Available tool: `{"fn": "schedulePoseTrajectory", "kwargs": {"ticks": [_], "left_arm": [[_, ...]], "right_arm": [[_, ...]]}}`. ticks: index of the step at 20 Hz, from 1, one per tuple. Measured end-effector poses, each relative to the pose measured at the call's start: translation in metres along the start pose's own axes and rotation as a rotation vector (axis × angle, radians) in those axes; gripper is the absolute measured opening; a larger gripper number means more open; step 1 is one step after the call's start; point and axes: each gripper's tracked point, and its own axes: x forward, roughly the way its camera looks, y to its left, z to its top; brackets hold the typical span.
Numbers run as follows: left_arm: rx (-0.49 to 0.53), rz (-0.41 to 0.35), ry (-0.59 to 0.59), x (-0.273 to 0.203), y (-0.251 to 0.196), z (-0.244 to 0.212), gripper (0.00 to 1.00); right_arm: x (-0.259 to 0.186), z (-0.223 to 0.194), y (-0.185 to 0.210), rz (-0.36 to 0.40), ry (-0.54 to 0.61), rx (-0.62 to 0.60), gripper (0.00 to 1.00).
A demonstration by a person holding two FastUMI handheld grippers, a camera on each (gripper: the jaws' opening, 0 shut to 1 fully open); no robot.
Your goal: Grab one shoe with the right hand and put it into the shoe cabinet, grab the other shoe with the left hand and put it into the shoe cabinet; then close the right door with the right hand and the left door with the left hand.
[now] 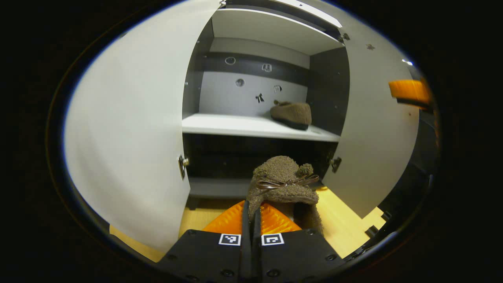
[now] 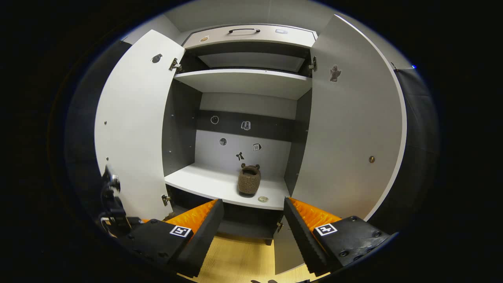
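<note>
A: What does your left claw (image 1: 251, 214) hold?

B: Its fingers are pressed together on the near edge of a fuzzy brown shoe (image 1: 283, 184). The shoe stands up just ahead of the tips, a thin bow across its front. You hold it above the wood floor (image 1: 346, 220), short of the cabinet (image 1: 255, 125).

A: And past the shoe?

B: Straight ahead is the cabinet's dark lower bay. Above that runs a white shelf (image 1: 220, 124), and up to the right of the claw the second shoe (image 1: 291, 114) lies on it against the right wall. The left door (image 1: 129, 141) swings wide to the claw's left, the right door (image 1: 377, 133) to its right. Small stickers dot the back panel.

A: Your right claw (image 2: 253, 224)?

B: Its fingers stand well apart with nothing between them. Below them is wood floor (image 2: 235, 255). Ahead, between the tips, you see the shelf (image 2: 204, 182) with the second shoe (image 2: 249, 180) on it, heel toward you, and a small round thing just beside it at the shelf's front edge. Both doors (image 2: 133, 125) stand open either side. Farther up are a higher shelf and a drawer (image 2: 251, 35) with a dark handle.
</note>
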Motion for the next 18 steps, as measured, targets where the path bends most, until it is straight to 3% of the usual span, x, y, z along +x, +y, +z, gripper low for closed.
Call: {"fn": "schedulePoseTrajectory", "kwargs": {"ticks": [5, 10, 13, 18], "left_arm": [[0.016, 0.051, -0.151, 0.056, 0.009, 0.114, 0.05], [0.033, 0.081, -0.194, 0.118, 0.015, 0.187, 0.05], [0.027, 0.102, -0.187, 0.157, 0.024, 0.210, 0.05], [0.015, 0.161, -0.089, 0.232, 0.024, 0.200, 0.05]], "right_arm": [[-0.003, -0.001, 0.008, 0.048, 0.003, 0.057, 0.98], [-0.003, -0.004, 0.004, 0.057, 0.009, 0.065, 0.98], [-0.003, -0.005, 0.003, 0.063, 0.016, 0.070, 0.98], [-0.003, -0.004, 0.001, 0.071, 0.017, 0.051, 0.98]]}}
